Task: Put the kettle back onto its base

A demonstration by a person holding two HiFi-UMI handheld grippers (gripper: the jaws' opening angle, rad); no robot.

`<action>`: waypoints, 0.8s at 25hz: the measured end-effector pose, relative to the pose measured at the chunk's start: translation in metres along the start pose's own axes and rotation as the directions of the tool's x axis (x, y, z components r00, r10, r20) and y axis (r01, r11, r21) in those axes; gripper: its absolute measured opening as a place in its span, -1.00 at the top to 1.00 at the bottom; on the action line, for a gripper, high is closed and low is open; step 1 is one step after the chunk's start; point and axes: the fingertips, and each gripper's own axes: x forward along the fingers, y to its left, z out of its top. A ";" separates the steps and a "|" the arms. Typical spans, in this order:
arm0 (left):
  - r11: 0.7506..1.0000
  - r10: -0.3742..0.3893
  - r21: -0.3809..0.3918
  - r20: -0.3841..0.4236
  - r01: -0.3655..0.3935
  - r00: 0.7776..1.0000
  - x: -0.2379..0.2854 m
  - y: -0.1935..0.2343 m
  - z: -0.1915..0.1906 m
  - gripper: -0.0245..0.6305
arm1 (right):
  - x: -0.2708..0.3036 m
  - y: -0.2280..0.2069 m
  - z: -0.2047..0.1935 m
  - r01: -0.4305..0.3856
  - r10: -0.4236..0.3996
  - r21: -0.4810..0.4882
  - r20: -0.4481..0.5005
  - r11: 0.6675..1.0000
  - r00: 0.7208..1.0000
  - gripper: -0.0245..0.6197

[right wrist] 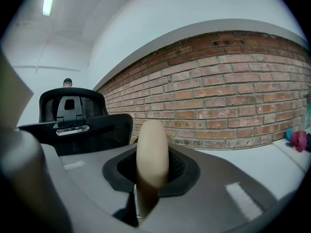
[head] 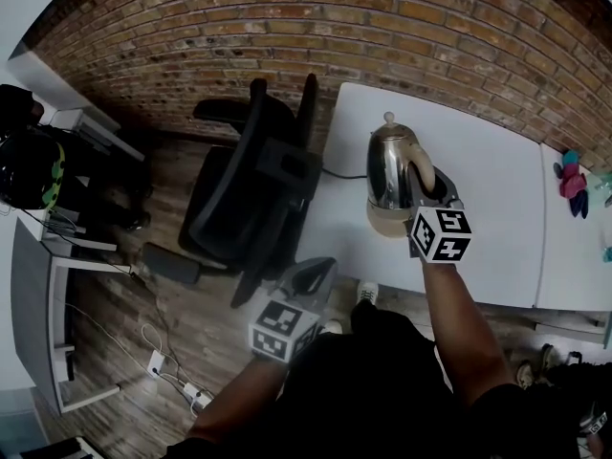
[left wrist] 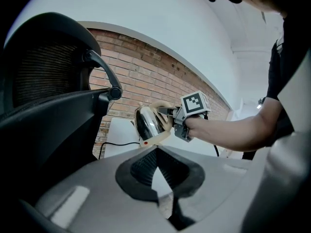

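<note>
Two grippers show in the head view. The right gripper (head: 432,191) has the kettle (head: 390,165) by its handle (head: 421,172), upright over the table (head: 497,208). The cord (head: 342,175) runs in beneath it, right where the base should be; seated or just above it, I can't tell. The left gripper (head: 308,280) hangs low beside the chair (head: 239,189), out of the way. Left gripper view: jaws parted a little, nothing between them, kettle well ahead. Right gripper view: jaws pinching that beige handle, a hold for steering it down, I'd judge.
</note>
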 end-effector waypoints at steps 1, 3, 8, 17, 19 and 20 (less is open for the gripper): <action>1.000 0.002 -0.002 -0.001 -0.002 1.000 0.000 0.001 0.000 0.92 | 0.001 0.000 -0.001 0.000 0.000 -0.002 0.000 1.000 1.000 0.66; 1.000 0.006 -0.005 -0.001 -0.006 1.000 0.001 0.003 -0.001 0.92 | 0.002 0.000 -0.002 0.000 0.001 -0.006 0.003 1.000 1.000 0.66; 1.000 0.005 -0.006 -0.001 -0.005 1.000 0.004 0.005 -0.001 0.92 | -0.001 0.000 -0.004 0.008 -0.008 -0.012 0.008 1.000 1.000 0.65; 1.000 -0.019 0.006 0.003 0.019 1.000 0.002 -0.001 0.002 0.92 | -0.025 0.005 -0.019 -0.011 0.008 -0.037 -0.059 0.999 0.998 0.63; 1.000 -0.026 0.007 0.004 0.026 1.000 0.000 -0.003 0.002 0.92 | -0.031 0.005 -0.023 -0.010 0.007 -0.042 -0.086 0.999 0.996 0.62; 1.000 -0.028 0.010 0.007 0.028 1.000 0.000 -0.004 0.003 0.92 | -0.035 0.005 -0.026 -0.011 0.007 -0.047 -0.099 0.999 0.995 0.62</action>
